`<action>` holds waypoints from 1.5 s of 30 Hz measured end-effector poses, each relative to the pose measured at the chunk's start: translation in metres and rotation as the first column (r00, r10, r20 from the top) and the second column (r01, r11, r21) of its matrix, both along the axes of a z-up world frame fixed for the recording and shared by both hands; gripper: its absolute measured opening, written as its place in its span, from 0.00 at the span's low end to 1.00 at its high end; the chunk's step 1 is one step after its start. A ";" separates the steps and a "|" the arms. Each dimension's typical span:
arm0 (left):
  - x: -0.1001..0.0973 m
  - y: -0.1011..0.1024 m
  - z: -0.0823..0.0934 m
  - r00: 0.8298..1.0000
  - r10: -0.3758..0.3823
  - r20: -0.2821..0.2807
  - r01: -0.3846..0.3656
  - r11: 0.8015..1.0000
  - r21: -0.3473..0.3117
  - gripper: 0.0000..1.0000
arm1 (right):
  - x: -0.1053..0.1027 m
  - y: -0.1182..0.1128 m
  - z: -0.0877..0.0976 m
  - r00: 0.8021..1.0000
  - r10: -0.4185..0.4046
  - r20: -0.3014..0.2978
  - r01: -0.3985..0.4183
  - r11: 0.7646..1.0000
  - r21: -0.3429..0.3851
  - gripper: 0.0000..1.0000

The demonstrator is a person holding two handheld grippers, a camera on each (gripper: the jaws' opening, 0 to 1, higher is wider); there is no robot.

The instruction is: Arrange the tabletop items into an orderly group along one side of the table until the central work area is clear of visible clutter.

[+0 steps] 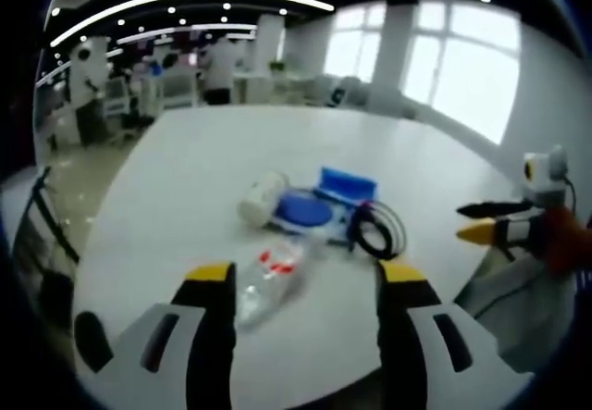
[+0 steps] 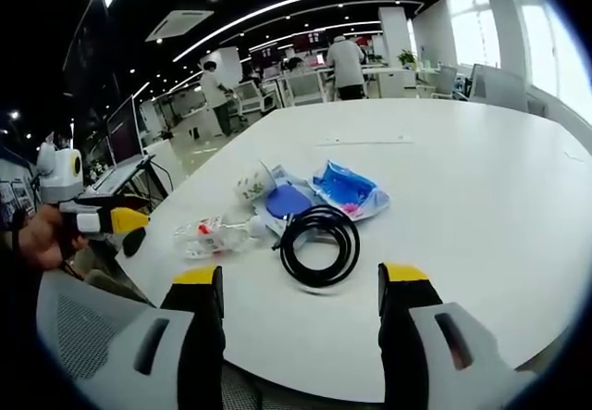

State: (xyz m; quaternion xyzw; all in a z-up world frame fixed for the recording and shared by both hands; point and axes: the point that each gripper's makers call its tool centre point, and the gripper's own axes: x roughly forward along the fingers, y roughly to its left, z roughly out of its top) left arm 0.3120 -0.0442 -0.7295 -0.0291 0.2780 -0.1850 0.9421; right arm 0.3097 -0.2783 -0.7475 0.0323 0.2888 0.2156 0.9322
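A clear plastic bottle [image 1: 270, 285] [image 2: 215, 236] with a red-and-white label lies on its side on the white table [image 1: 203, 179] [image 2: 462, 188]. Beside it are a white paper cup [image 1: 262, 197] [image 2: 252, 186] on its side, a blue round lid [image 1: 303, 211] [image 2: 288, 201], a blue packet [image 1: 347, 188] [image 2: 344, 189] and a coiled black cable [image 1: 376, 230] [image 2: 320, 244]. My left gripper [image 1: 303, 285] is open, just short of the bottle. My right gripper [image 2: 302, 290] is open in front of the cable. The other gripper [image 1: 495, 223] [image 2: 116, 223] enters each view from the side.
A grey mesh chair back [image 2: 92, 345] stands at the table's near edge. Desks, monitors and standing people [image 2: 347, 63] fill the room beyond the table. Bright windows [image 1: 462, 68] line one wall.
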 end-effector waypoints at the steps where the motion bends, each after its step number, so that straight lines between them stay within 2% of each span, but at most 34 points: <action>1: -0.001 -0.001 -0.001 1.000 -0.008 -0.003 0.008 1.000 0.003 0.57 | 0.000 0.000 0.000 1.000 -0.002 0.002 0.002 1.000 0.000 0.68; 11: -0.001 -0.013 -0.006 0.998 -0.062 -0.032 0.062 0.998 -0.005 0.56 | 0.001 -0.001 0.001 1.000 -0.004 0.007 0.004 1.000 0.001 0.68; 14: 0.002 -0.014 -0.010 0.994 -0.100 -0.045 0.101 0.994 0.031 0.56 | 0.001 -0.001 0.002 1.000 -0.003 0.010 0.003 1.000 0.003 0.67; 16: 0.006 -0.015 -0.013 0.992 -0.112 -0.052 0.114 0.993 0.032 0.55 | 0.001 -0.002 0.003 1.000 -0.005 0.013 0.005 1.000 0.004 0.67; 18: 0.010 -0.017 -0.018 0.987 -0.150 -0.059 0.154 0.987 0.055 0.54 | 0.002 -0.003 0.003 1.000 -0.010 0.012 0.010 1.000 0.008 0.67; 19: 0.013 -0.018 -0.023 0.980 -0.185 -0.072 0.191 0.977 0.090 0.54 | 0.001 -0.003 0.003 1.000 -0.014 0.012 0.014 1.000 0.008 0.67; 23: 0.026 -0.019 -0.031 0.968 -0.236 -0.089 0.247 0.960 0.131 0.56 | 0.002 -0.005 0.004 1.000 -0.023 0.016 0.022 1.000 0.015 0.67; 28: 0.041 -0.025 -0.035 0.942 -0.317 -0.110 0.333 0.926 0.180 0.56 | 0.001 -0.006 0.005 0.999 -0.030 0.019 0.030 0.999 0.015 0.67; 30: 0.045 -0.032 -0.042 0.915 -0.377 -0.144 0.399 0.898 0.185 0.54 | 0.002 -0.006 0.005 0.999 -0.031 0.020 0.031 0.999 0.015 0.67; 32: 0.051 -0.035 -0.048 0.897 -0.412 -0.160 0.439 0.874 0.208 0.49 | 0.002 -0.006 0.005 0.999 -0.028 0.021 0.028 1.000 0.012 0.66; 33: 0.054 -0.034 -0.052 0.889 -0.423 -0.175 0.455 0.858 0.238 0.49 | 0.001 -0.005 0.005 0.999 -0.026 0.021 0.025 1.000 0.010 0.66; 34: 0.055 -0.034 -0.060 0.868 -0.450 -0.208 0.493 0.827 0.269 0.51 | 0.001 -0.005 0.004 1.000 -0.024 0.021 0.023 1.000 0.008 0.66; 37: 0.059 -0.034 -0.075 0.829 -0.491 -0.268 0.557 0.766 0.321 0.54 | 0.001 -0.005 0.004 1.000 -0.018 0.022 0.018 1.000 0.000 0.66; 38: 0.060 -0.035 -0.078 0.821 -0.498 -0.280 0.569 0.755 0.325 0.54 | 0.001 -0.005 0.004 1.000 -0.017 0.023 0.017 1.000 -0.002 0.66; 40: 0.064 -0.037 -0.083 0.813 -0.501 -0.297 0.579 0.750 0.320 0.54 | 0.000 -0.005 0.004 1.000 -0.016 0.022 0.016 1.000 -0.005 0.66; 45: 0.071 -0.041 -0.095 0.780 -0.513 -0.358 0.618 0.719 0.318 0.55 | 0.000 -0.006 0.004 1.000 -0.019 0.019 0.019 1.000 -0.007 0.66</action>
